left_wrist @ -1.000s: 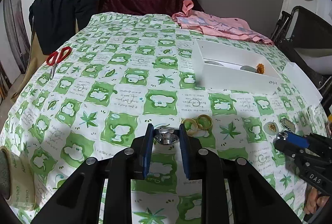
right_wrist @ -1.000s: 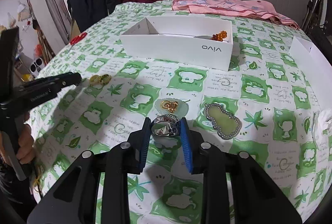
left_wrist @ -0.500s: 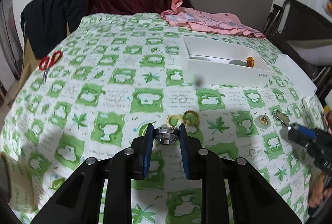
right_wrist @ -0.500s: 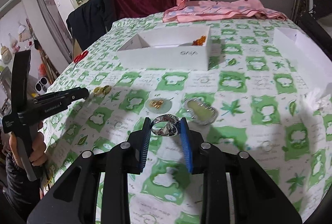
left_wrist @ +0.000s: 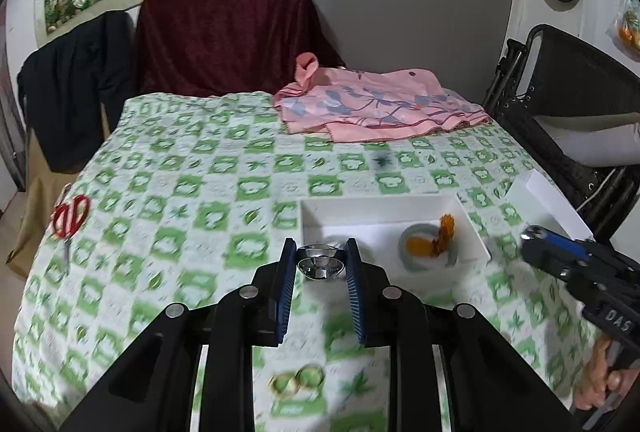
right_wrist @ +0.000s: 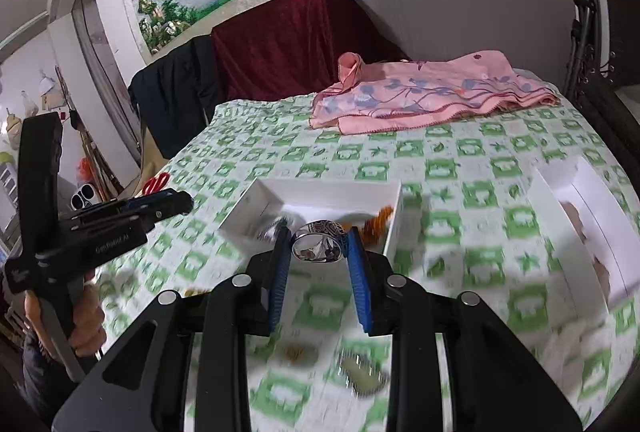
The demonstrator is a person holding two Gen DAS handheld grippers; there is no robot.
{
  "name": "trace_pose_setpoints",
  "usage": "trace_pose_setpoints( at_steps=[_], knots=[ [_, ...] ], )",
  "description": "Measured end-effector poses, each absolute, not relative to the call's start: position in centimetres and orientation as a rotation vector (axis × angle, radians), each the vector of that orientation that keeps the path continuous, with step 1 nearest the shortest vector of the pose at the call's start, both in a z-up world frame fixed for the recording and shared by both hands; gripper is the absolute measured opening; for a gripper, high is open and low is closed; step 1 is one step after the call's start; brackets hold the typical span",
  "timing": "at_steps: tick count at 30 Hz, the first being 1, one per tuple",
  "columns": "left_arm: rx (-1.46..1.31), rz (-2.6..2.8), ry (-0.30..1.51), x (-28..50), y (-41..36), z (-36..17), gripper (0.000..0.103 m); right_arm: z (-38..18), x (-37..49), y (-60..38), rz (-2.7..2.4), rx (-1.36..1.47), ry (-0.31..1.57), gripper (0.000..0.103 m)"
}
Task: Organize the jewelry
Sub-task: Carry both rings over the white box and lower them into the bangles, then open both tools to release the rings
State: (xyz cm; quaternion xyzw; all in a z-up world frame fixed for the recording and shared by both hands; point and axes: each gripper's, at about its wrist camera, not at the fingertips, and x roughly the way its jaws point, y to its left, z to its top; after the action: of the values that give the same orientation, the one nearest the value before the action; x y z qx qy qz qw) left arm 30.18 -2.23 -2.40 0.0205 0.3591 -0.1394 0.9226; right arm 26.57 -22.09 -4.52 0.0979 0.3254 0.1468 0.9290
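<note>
A polished silver ring (left_wrist: 321, 266) with a broad domed face is sitting crosswise between the blue pads of the left gripper (left_wrist: 320, 268), whose jaws are standing narrowly apart and pressing on it from both sides. The ring is hanging above the near edge of the white box (left_wrist: 472, 236), just left of the grey-green bangle (left_wrist: 412, 252) and the orange bead cluster (left_wrist: 445, 232) lying inside that box.

The right gripper (right_wrist: 318, 246) is likewise closing narrowly on a second silver ring (right_wrist: 319, 245), a wider band with dark engraved patterning on its top, gripped edge to edge by the two blue pads. This ring is hovering over the box's near wall (right_wrist: 390, 232), with the orange beads (right_wrist: 380, 222) just beyond it on the right.

Near the box, on the green-and-white checked tablecloth (left_wrist: 200, 192), two gold rings (left_wrist: 298, 380) are lying side by side below the left gripper, while a gourd-shaped green pendant (right_wrist: 364, 378) is resting, blurred, below the right one. Well to the box's left, red scissors (left_wrist: 71, 218) are lying near the cloth's edge; beyond the box, a pink garment (left_wrist: 380, 108) is spread across the far end.
</note>
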Motion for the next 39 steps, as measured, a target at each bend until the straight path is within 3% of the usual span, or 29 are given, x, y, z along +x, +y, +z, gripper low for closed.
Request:
trace_pose_setpoints(
  at_steps=[13, 17, 23, 28, 39],
  knots=[
    [0.026, -0.336, 0.883, 36.4, -4.9, -8.3, 0.026, -9.0, 33.1, -21.4, 0.298, 0.203, 0.744, 0.032],
    [-0.016, -0.353, 0.870, 36.3, -4.0, -8.2, 0.033, -8.7, 32.7, -22.6, 0.308, 0.257, 0.706, 0.034],
    [-0.012, -0.341, 0.839, 35.6, -3.8, -7.6, 0.035, -8.4, 32.0, -23.8, 0.308, 0.306, 0.687, 0.034],
    [0.018, -0.330, 0.815, 34.7, -4.0, -7.3, 0.036, -8.2, 31.6, -24.4, 0.288, 0.317, 0.668, 0.048],
    [0.086, -0.384, 0.765, 31.6, -5.2, -6.8, 0.043, -7.4, 30.1, -25.3, 0.250, 0.323, 0.626, 0.052]
  ],
)
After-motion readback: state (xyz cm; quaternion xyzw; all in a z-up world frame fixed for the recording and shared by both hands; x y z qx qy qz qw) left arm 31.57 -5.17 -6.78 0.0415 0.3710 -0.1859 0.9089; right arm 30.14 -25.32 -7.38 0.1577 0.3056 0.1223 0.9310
